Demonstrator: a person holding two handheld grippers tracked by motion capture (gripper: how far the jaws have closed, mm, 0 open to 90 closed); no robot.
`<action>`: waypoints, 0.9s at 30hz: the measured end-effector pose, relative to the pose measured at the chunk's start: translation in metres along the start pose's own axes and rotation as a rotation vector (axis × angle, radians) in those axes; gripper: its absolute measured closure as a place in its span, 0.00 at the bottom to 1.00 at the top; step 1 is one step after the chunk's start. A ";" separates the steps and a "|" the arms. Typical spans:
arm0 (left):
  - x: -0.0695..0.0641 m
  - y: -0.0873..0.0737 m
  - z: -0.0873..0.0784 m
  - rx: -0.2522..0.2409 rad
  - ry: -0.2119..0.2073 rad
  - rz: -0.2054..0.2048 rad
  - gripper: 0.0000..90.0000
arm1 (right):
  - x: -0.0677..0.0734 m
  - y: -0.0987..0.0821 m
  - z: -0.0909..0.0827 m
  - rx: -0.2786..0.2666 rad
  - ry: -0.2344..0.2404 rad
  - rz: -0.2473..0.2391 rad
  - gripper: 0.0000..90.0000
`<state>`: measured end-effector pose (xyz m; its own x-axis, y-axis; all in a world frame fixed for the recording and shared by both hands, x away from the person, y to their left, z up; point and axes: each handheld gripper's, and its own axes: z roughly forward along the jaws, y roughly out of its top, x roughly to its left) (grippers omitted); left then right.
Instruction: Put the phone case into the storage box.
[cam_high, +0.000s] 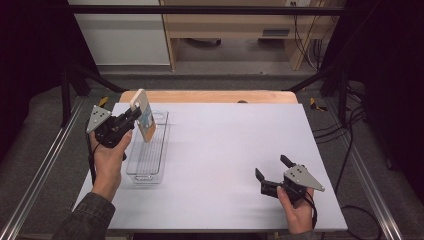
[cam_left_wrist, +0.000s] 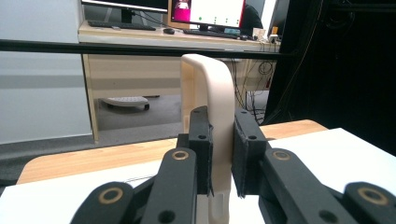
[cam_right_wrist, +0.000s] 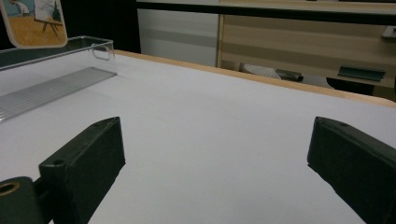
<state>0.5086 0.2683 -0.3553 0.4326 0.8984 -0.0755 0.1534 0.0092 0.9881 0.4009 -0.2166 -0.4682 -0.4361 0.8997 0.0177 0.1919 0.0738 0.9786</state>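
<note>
Your left gripper (cam_high: 131, 117), clamped on the cream board (cam_high: 142, 115), holds it upright over the clear tray's (cam_high: 159, 165) upper end at frame left, the tray's long axis running down-frame; your right gripper (cam_high: 272, 169) stands apart.

Smooth cream plastic board (cam_left_wrist: 212, 107) with a printed picture face, clamped in the matt black plastic left gripper (cam_left_wrist: 223, 154), clear glossy ribbed plastic tray (cam_high: 150, 150) beneath it, matt white table sheet (cam_high: 225, 150), pale wood edge (cam_high: 210, 96) beyond

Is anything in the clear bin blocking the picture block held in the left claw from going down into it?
Nothing visible. The left claw holds the picture block above the clear bin, whose ribbed floor looks bare in the high view.
</note>
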 end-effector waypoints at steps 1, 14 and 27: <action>0.000 0.000 0.001 0.000 0.000 0.001 0.88 | 0.000 0.000 0.000 0.000 0.000 0.001 0.05; 0.011 0.001 0.029 0.045 0.031 0.057 0.88 | 0.000 -0.001 0.002 0.005 0.004 -0.003 0.04; 0.023 -0.011 0.053 0.098 0.094 0.073 0.88 | 0.001 -0.002 0.004 0.008 0.018 -0.007 0.04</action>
<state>0.5638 0.2657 -0.3747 0.3612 0.9324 0.0135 0.2129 -0.0966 0.9723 0.4032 -0.2145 -0.4712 -0.4531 0.8914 0.0142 0.1956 0.0838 0.9771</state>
